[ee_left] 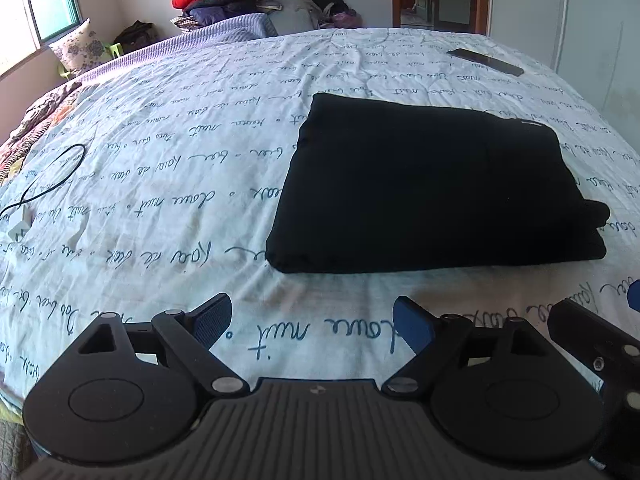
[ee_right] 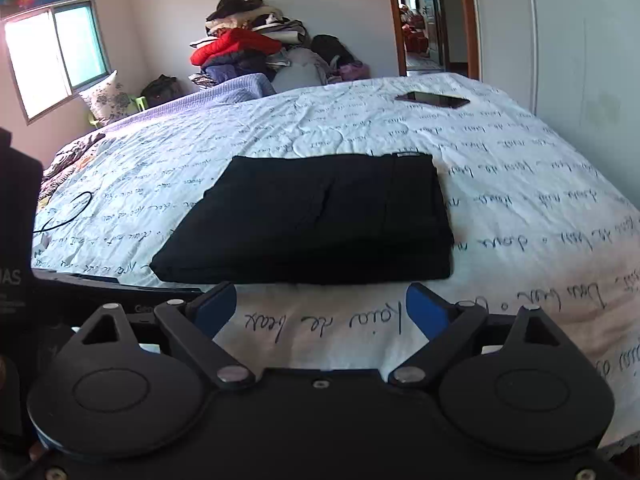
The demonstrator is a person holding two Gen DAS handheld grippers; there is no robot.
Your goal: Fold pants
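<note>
The black pants (ee_left: 432, 188) lie folded into a thick rectangle on the white bedspread (ee_left: 168, 184) with blue handwriting print. In the left wrist view my left gripper (ee_left: 314, 324) stands open short of the bundle's near edge, with only bedspread between its blue pads. The right wrist view shows the same folded pants (ee_right: 316, 216) just beyond my right gripper (ee_right: 322, 310). That gripper is open too, and its fingers hold nothing. Part of the right gripper's black body (ee_left: 596, 356) shows at the right edge of the left wrist view.
A dark phone (ee_right: 432, 99) rests on the far right of the bed. A black cable (ee_left: 60, 172) with a white charger (ee_left: 18, 228) lies at the left. A pile of clothes (ee_right: 248, 48) and a flowered pillow (ee_right: 108, 98) stand behind the bed. An open doorway (ee_right: 424, 20) is at the back right.
</note>
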